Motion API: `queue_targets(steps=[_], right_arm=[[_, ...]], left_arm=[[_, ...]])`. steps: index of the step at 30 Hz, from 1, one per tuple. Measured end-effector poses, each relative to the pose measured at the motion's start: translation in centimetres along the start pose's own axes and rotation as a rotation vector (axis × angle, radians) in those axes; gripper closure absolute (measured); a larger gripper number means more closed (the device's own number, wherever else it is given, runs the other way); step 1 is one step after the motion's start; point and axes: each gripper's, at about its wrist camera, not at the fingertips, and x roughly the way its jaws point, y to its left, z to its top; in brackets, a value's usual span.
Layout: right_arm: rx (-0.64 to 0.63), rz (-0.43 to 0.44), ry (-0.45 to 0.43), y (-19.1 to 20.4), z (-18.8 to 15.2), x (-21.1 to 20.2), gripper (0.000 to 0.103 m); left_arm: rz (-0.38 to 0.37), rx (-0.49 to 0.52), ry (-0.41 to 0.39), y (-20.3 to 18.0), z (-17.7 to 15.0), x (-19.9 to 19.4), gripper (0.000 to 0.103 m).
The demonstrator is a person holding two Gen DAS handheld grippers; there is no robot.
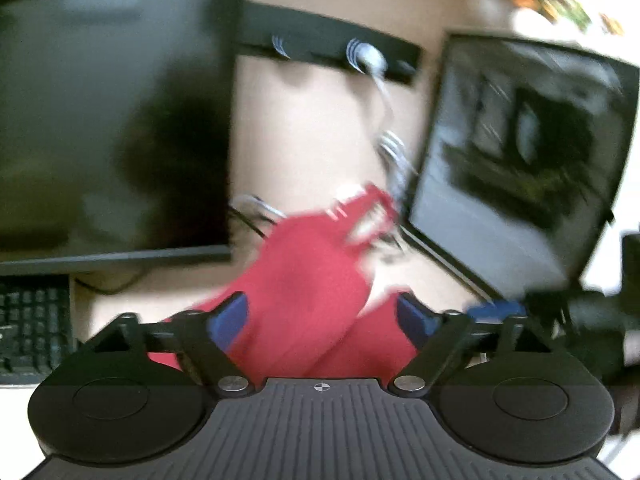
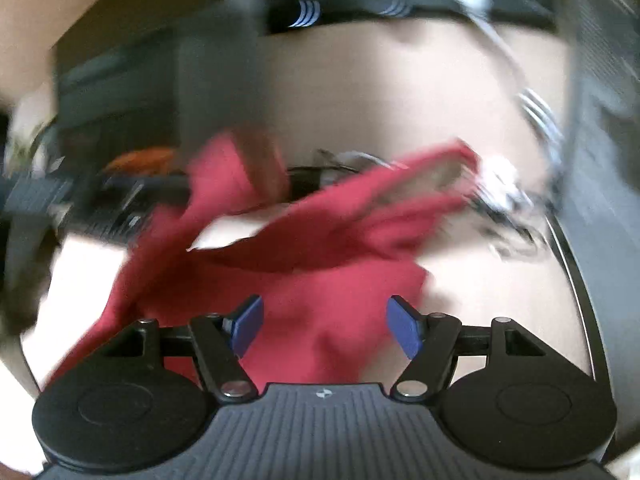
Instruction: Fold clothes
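A red garment (image 1: pixel 304 276) lies crumpled on a pale desk (image 1: pixel 312 136), blurred by motion in both views. In the left wrist view my left gripper (image 1: pixel 322 318) stands open, its blue pads (image 1: pixel 230 318) wide apart with red cloth showing between and beneath them, neither pad pressing on it. The right wrist view shows the same red garment (image 2: pixel 320 248) spread in loose folds ahead. My right gripper (image 2: pixel 322 326) is open over its near part, and the blue pads (image 2: pixel 406 326) stand clear of the cloth.
A large dark monitor (image 1: pixel 104 112) and a black keyboard (image 1: pixel 32 324) stand at the left. A second screen (image 1: pixel 520 152) leans at the right. A black bar (image 1: pixel 332 46) with a silver cable (image 1: pixel 390 136) runs along the back. Tangled cables (image 2: pixel 504 200) lie beside the garment.
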Motion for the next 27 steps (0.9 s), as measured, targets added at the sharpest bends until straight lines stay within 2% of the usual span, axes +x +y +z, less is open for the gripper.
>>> queue_targets(steps=[3, 5, 7, 10, 12, 13, 14, 15, 16, 18, 20, 21, 22, 25, 27], right_arm=[[0.121, 0.04, -0.01, -0.5, 0.5, 0.9, 0.034], [0.155, 0.077, -0.014, 0.1, 1.0, 2.2, 0.034], [0.17, 0.095, -0.011, 0.6, 2.0, 4.5, 0.034], [0.187, 0.068, 0.009, 2.5, 2.3, 8.8, 0.036], [0.21, 0.072, 0.04, 2.7, 2.7, 11.9, 0.048], [0.221, 0.105, 0.08, 2.8, 2.8, 13.4, 0.072], [0.222, 0.14, 0.113, 2.9, 3.0, 14.5, 0.086], [0.212, 0.156, 0.118, 3.3, 3.3, 14.4, 0.086], [0.178, 0.153, 0.078, 3.8, 3.8, 13.2, 0.087], [0.108, 0.107, -0.025, 4.2, 4.7, 9.6, 0.09], [0.059, 0.054, -0.083, 4.1, 4.8, 6.0, 0.09], [0.038, 0.021, -0.085, 4.1, 4.2, 4.8, 0.09], [0.028, -0.014, -0.065, 4.2, 3.0, 4.1, 0.09], [0.021, -0.088, 0.072, 4.3, -1.0, 6.1, 0.089], [0.02, -0.109, 0.152, 3.7, -2.9, 8.2, 0.089]], left_arm=[[0.025, 0.01, 0.044, -0.1, -2.0, -0.9, 0.008], [0.043, 0.012, 0.075, -0.1, -3.3, -1.4, 0.007], [0.083, -0.05, 0.122, 1.3, -4.5, -1.8, 0.007], [0.131, -0.145, 0.165, 3.3, -6.1, -2.5, 0.006], [0.141, -0.168, 0.172, 3.8, -7.0, -3.2, 0.006], [0.142, -0.167, 0.175, 4.0, -7.1, -3.3, 0.006], [0.143, -0.167, 0.177, 4.1, -7.2, -3.5, 0.005], [0.141, -0.165, 0.174, 4.2, -7.1, -3.6, 0.005], [0.137, -0.163, 0.17, 4.3, -6.9, -3.8, 0.005], [0.108, -0.16, 0.143, 4.4, -6.3, -3.6, 0.005], [0.05, -0.161, 0.122, 4.3, -5.3, -2.9, 0.004], [0.005, -0.162, 0.116, 4.2, -5.1, -2.5, 0.004], [-0.036, -0.163, 0.112, 4.1, -4.9, -2.0, 0.004], [-0.067, -0.161, 0.165, 3.8, -5.2, 1.0, 0.003], [-0.041, -0.133, 0.228, 3.7, -5.7, 3.1, 0.003]])
